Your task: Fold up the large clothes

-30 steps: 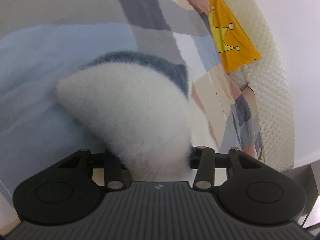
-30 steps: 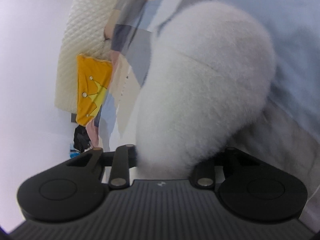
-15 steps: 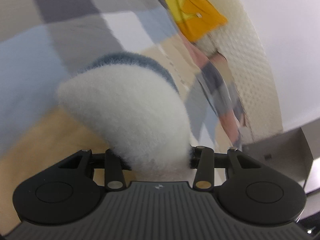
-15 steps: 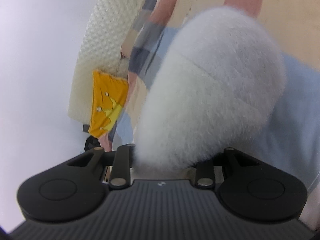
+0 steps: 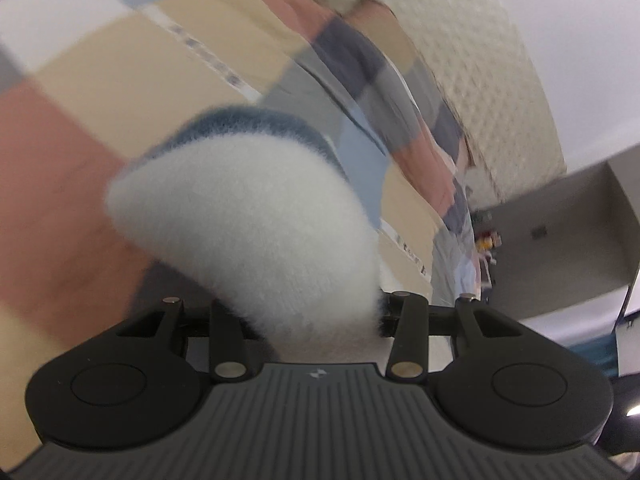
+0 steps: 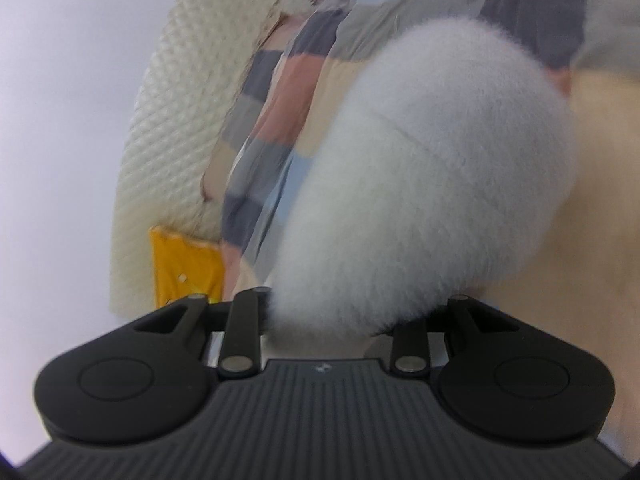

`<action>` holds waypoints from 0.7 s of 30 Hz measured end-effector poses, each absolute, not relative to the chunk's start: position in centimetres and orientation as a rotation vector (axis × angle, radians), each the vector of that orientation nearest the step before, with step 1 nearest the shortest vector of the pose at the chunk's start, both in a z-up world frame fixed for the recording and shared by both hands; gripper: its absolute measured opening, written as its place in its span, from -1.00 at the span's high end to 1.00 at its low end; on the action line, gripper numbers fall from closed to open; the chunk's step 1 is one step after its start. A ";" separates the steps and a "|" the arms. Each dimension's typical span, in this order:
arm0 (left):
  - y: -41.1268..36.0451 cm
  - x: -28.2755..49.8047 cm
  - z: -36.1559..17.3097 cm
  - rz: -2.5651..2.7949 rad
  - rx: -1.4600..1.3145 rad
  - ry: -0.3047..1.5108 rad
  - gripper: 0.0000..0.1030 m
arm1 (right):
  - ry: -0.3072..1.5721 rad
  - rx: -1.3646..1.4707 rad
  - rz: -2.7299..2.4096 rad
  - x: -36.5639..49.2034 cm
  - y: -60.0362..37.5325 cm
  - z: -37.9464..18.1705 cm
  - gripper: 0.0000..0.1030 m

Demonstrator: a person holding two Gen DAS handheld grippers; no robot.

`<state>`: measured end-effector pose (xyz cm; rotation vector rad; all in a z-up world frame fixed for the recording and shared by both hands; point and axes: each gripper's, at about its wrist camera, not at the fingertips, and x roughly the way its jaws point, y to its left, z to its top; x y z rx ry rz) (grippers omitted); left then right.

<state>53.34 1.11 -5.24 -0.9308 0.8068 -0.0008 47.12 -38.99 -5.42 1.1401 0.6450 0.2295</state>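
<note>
My left claw (image 5: 316, 312) grips a fluffy white garment (image 5: 256, 224) bunched just ahead of it; my right claw (image 6: 332, 320) pinches another fold of the garment. Since a second ago the patchwork bedspread (image 5: 120, 72) behind has slid past, and the yellow cushion (image 6: 186, 268) seems, through blur, nearer my right claw.

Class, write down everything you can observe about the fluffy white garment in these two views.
The fluffy white garment looks like thick, soft fleece, white on the facing side, with a blue-grey fuzzy edge along its top in the left view. A faint seam crosses it in the right view. It is bunched into rounded lobes, each rising out of a gripper, above a blurred patchwork bedcover. The fingers are hidden in the pile.
</note>
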 end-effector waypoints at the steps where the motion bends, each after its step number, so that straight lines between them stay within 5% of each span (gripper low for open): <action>1: 0.6 55.2 -5.6 -0.011 -0.921 0.815 0.06 | 0.650 1.138 0.219 48.6 -39.5 -5.6 0.32; 13: -4.7 73.8 -7.6 -0.142 -0.837 0.816 0.06 | 0.590 1.051 0.142 61.7 -42.4 -5.6 0.32; 21: -4.5 75.0 -13.4 -0.249 -0.785 0.895 0.06 | 0.663 0.981 0.152 61.9 -43.8 -10.5 0.32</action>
